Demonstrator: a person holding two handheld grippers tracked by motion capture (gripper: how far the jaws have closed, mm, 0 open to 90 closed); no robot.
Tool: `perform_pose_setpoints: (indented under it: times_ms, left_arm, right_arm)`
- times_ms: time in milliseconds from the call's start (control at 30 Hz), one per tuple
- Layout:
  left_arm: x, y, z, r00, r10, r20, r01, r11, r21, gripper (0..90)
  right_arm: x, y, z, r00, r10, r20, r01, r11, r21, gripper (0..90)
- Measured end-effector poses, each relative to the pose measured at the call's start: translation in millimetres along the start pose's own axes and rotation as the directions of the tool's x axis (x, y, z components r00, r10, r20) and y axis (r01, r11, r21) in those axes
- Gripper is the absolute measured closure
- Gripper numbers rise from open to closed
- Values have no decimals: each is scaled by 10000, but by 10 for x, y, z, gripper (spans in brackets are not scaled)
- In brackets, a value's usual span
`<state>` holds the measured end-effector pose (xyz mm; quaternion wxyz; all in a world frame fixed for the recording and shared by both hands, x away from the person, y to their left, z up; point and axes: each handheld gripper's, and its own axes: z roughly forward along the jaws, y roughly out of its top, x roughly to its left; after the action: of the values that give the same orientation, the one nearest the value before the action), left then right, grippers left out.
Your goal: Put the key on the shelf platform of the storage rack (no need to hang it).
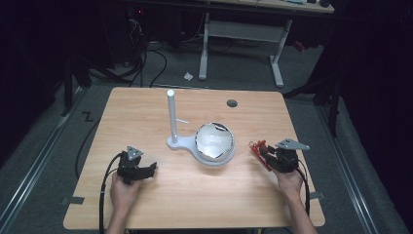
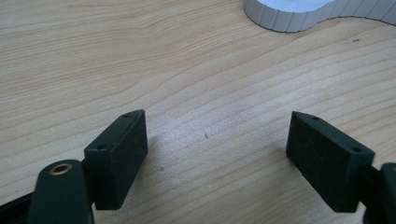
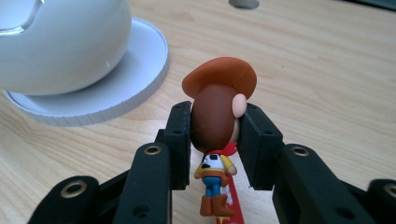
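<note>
While the right gripper (image 3: pixel 215 140) pinches only the cowboy figure's (image 3: pixel 215 116) round head — left gripper (image 2: pixel 215 154) wide open, empty — it could twist loose near the table's (image 1: pixel 195 195) right edge.

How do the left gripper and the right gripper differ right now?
The left gripper is open with only bare table between its pads, while the right gripper is shut on the cowboy figurine, clamping its head. In the high view, the left gripper sits left of the white stand, the right gripper right of the bowl. Both have black jaws and are hand-held.
</note>
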<state>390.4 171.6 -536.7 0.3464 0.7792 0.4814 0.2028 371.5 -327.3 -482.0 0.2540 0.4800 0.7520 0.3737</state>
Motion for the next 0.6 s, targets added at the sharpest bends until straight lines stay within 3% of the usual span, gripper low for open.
perform_pose_setpoints:
  times_ms: [233,367,467,600]
  left_arm:
    - [1,1,1,10000,-15,-1,15,10000,-2,212]
    - [1,1,2,10000,-13,-10,13,10000,-4,212]
    - [1,1,2,10000,-16,-9,16,10000,-4,212]
    - [1,1,2,10000,-15,0,15,10000,-4,211]
  right_arm:
    - [1,151,-312,9997,-238,-29,235,9969,-757,672]
    - [13,273,-451,9995,-197,-237,180,9974,-697,671]
    - [46,321,-522,9987,-436,-251,416,9962,-762,671]
    - [114,433,-645,9956,-720,-598,673,9948,-771,671]
